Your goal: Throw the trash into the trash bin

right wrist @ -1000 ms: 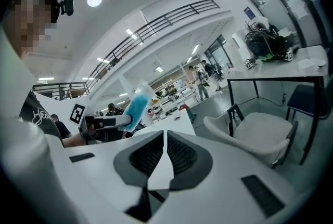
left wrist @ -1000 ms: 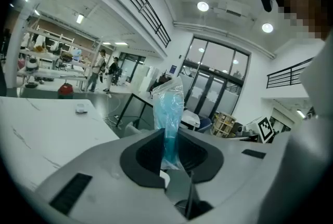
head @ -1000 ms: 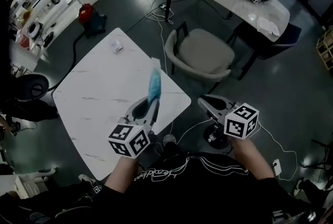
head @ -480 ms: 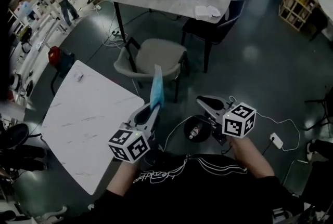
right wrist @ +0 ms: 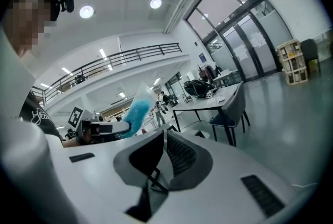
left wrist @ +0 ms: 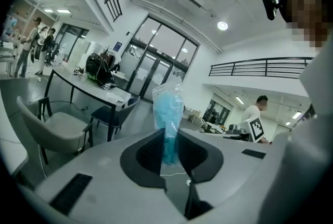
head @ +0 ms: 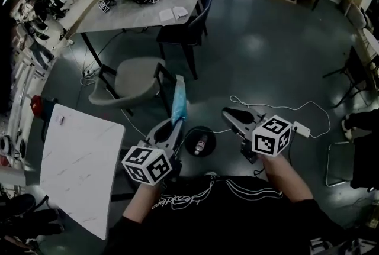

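Head view: left gripper [head: 175,122] jaws clamp the low end of the blue bag [head: 178,97], probably light and floppy, while right gripper [head: 228,113] jaws are together, empty.

The trash [head: 177,97] is a clear plastic bag with light-blue contents. It stands upright, its lower end clamped between the jaws of the left hand-held gripper [head: 175,125]. The trash bin [head: 190,134] is small, round, black and open-topped. It stands on the floor [head: 266,70] just right of that gripper's tip, with a small object [head: 201,144] inside.
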A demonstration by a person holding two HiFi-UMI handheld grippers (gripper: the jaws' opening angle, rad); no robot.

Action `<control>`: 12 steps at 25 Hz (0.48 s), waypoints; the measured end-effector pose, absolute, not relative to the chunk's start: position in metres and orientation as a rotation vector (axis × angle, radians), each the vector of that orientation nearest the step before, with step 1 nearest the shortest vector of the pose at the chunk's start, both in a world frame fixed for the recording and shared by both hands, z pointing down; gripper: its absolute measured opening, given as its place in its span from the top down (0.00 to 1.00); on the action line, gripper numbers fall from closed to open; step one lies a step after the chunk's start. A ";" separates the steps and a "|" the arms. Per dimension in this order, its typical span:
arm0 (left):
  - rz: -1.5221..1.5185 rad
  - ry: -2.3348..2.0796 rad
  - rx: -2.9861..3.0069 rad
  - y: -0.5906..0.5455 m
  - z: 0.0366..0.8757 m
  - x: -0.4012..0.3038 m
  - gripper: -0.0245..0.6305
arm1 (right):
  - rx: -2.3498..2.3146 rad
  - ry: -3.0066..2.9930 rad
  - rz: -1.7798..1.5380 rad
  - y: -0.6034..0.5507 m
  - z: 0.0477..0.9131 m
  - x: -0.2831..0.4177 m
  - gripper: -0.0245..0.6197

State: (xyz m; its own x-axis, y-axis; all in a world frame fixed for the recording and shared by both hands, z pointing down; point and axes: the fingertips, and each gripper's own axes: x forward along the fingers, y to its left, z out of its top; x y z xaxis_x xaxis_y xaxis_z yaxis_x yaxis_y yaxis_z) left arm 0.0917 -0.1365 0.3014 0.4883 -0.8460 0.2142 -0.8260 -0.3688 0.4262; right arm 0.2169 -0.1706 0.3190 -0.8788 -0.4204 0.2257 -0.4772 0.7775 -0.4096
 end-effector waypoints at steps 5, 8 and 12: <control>0.012 -1.272 2.237 -0.138 0.333 0.133 0.89 | 0.826 -2.776 0.815 -0.161 0.353 0.260 0.89; 0.062 -1.245 2.216 -0.139 0.361 0.144 0.89 | 0.845 -2.735 0.868 -0.158 0.380 0.270 0.89; 0.127 -1.232 2.150 -0.144 0.412 0.152 0.89 | 0.840 -2.680 0.951 -0.163 0.426 0.276 0.89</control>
